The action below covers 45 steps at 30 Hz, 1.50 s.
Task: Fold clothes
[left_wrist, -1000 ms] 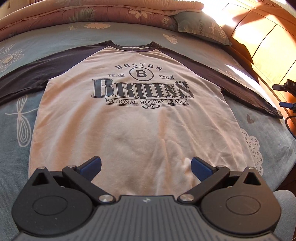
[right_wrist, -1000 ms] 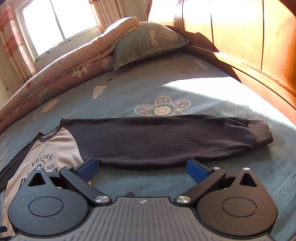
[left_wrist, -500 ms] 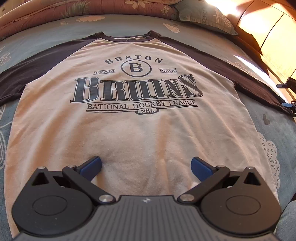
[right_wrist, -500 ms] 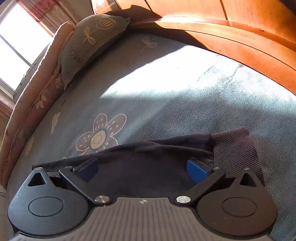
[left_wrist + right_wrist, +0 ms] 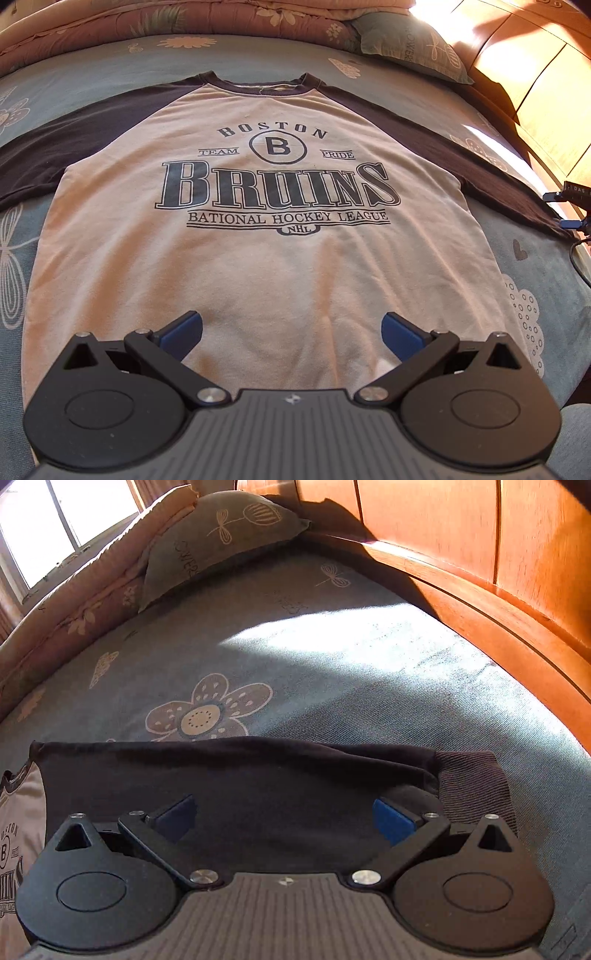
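Note:
A cream long-sleeved shirt [image 5: 280,258] with dark sleeves and a "Boston Bruins" print lies flat, face up, on the bed. My left gripper [image 5: 291,332] hangs open over the shirt's lower hem, nothing between its blue pads. In the right wrist view the shirt's right dark sleeve [image 5: 240,775] stretches across the sheet, its ribbed cuff [image 5: 476,786] at the right. My right gripper [image 5: 284,818] stands open right over the sleeve near the cuff, which is slightly rumpled. Whether the pads touch the cloth I cannot tell. The right gripper also shows at the far right edge of the left wrist view.
The bed has a blue-grey sheet [image 5: 332,646] with flower prints. A pillow [image 5: 229,528] and a folded quilt [image 5: 184,14] lie at the far side. A wooden headboard [image 5: 498,572] runs along the right. A window [image 5: 55,524] is at the far left.
The left gripper pulled back slightly, so the shirt looks farther. The right gripper dropped from a wide view down onto the sleeve near the cuff and turned a little left.

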Tool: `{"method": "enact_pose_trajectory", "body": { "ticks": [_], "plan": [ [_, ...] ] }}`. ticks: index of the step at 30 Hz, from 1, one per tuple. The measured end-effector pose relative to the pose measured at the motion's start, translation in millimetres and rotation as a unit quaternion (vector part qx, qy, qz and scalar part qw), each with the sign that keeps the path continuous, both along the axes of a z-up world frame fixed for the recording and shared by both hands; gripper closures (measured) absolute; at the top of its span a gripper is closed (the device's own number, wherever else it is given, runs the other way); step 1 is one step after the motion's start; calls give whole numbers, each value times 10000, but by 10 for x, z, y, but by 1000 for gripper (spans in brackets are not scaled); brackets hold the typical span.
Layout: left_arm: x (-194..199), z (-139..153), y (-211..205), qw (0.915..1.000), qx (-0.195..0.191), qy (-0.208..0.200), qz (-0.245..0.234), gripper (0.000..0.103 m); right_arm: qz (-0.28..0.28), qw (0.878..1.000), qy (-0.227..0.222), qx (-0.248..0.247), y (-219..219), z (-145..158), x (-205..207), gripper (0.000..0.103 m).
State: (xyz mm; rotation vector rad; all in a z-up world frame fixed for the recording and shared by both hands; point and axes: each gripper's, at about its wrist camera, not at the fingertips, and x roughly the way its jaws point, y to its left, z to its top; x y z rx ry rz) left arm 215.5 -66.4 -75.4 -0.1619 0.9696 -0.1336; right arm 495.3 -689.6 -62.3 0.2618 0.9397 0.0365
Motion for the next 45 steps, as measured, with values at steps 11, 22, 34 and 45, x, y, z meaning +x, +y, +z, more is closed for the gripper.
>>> {"method": "enact_pose_trajectory", "body": {
  "ticks": [11,22,34,45],
  "plan": [
    [-124,164,217,9997,195,-125,122,1,1086,9938,-157,-153,1022,439,-416,0],
    [-360,-5,403,9983,535,137,173,1,2985,9537,-152,345,2861,466,-1030,0],
    [-680,-131,548,9986,472,-32,-227,1,2797,9596,122,275,3102,3,-1910,0],
    [-716,-4,586,9940,743,-439,-669,1,2763,9557,-780,-654,3190,-157,-2213,0]
  ]
}}
